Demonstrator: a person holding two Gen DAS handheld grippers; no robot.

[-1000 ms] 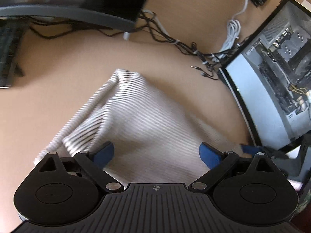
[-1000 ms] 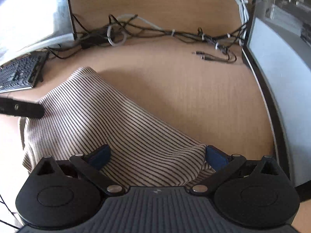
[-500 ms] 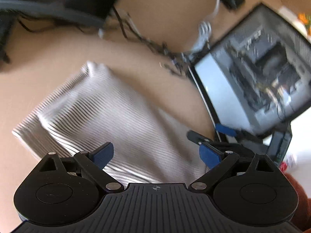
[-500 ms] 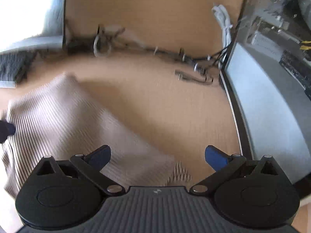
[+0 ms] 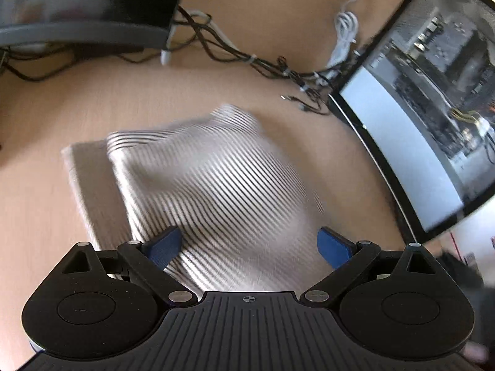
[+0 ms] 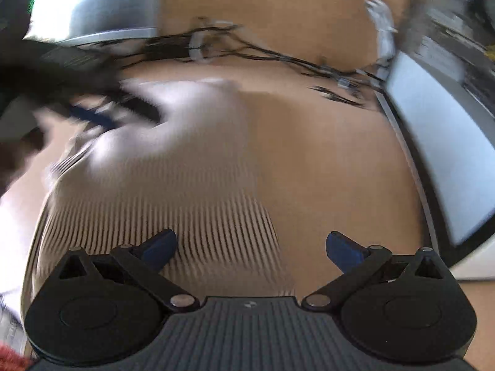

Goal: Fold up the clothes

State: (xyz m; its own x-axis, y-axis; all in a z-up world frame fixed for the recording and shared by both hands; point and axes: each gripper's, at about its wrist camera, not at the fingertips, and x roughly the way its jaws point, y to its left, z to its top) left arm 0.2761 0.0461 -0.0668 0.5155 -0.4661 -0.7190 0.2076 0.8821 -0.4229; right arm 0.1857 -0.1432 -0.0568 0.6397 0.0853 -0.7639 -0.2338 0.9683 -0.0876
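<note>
Only right wrist view shows left tool (image 6: 102, 117) over striped garment (image 6: 173, 191)

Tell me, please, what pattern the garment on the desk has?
The garment has thin dark stripes on a cream ground, clearest in the left wrist view.

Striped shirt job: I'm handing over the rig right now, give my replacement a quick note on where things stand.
Left gripper: open, empty, above the striped shirt.
Right gripper: open, empty, over the shirt's near edge.
The shirt lies on the desk between monitor and computer case, with one part folded over another.
Left: whether more folds are needed is unclear through the blur; check, then square and flatten it.
</note>
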